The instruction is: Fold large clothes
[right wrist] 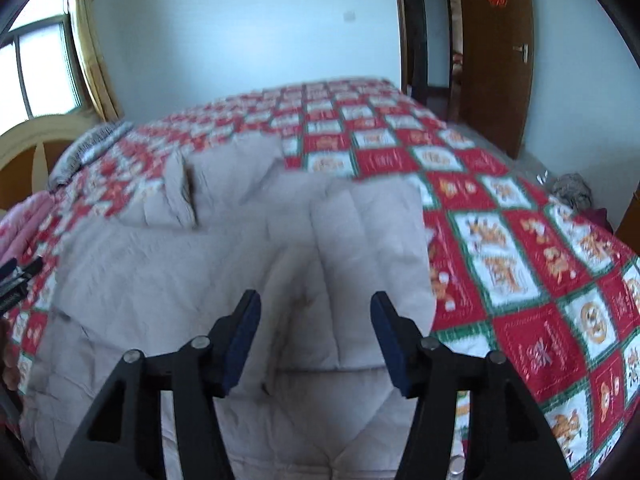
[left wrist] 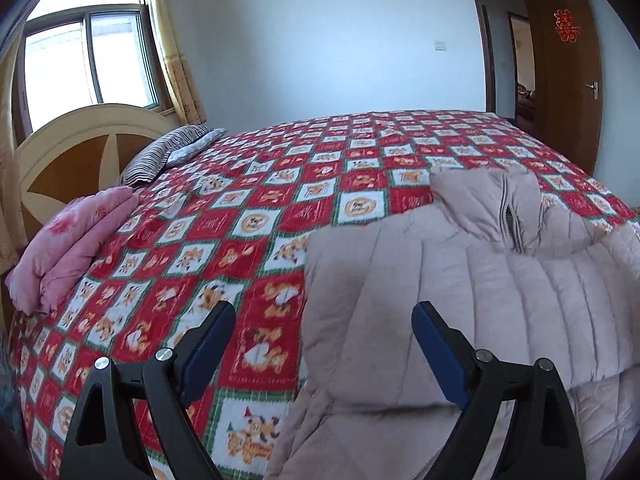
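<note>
A pale beige quilted jacket [left wrist: 460, 280] lies spread on the bed, collar and zip at the far side, its sides folded over the body. It also fills the middle of the right wrist view [right wrist: 224, 248]. My left gripper [left wrist: 324, 320] is open and empty above the jacket's left edge. My right gripper [right wrist: 316, 312] is open and empty above the jacket's right part, holding nothing. The tip of the left gripper [right wrist: 18, 276] shows at the left edge of the right wrist view.
The bed has a red, white and green patchwork cover [left wrist: 248, 208]. A folded pink quilt [left wrist: 72, 240] and a striped pillow [left wrist: 164, 152] lie by the headboard [left wrist: 80, 148]. A brown door [left wrist: 564, 68] stands open at the far right.
</note>
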The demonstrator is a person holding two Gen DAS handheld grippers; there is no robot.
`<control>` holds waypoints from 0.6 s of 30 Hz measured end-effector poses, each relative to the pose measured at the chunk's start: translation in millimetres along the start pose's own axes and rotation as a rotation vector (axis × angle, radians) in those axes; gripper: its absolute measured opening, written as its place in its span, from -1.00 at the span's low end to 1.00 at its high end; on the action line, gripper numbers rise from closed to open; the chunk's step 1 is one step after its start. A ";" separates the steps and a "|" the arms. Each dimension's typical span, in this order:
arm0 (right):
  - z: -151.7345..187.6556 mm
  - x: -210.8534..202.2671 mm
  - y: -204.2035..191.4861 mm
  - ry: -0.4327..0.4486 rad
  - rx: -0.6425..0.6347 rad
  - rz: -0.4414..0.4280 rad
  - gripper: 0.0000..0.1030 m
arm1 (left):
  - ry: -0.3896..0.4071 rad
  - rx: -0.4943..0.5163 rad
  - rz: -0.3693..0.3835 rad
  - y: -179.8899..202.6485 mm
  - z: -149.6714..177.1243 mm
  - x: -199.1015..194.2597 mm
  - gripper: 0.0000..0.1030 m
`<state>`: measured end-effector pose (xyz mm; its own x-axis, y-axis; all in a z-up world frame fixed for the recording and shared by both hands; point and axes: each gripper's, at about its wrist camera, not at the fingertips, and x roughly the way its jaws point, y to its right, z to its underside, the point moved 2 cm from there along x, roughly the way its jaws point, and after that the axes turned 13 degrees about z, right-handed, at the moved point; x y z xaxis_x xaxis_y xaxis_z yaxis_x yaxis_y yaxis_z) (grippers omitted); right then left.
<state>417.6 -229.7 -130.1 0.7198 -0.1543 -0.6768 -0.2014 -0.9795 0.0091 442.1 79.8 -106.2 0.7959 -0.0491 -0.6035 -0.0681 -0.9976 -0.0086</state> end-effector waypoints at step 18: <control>33.5 76.1 -87.1 -0.114 -0.175 -0.048 0.16 | -0.167 -0.184 0.094 -5.2 43.7 103.2 0.98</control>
<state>467.6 -151.8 -207.1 0.6438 -0.1007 -0.7586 -0.0431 -0.9945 0.0955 498.4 82.0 -203.3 0.6800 -0.1482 -0.7181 -0.0140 -0.9818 0.1893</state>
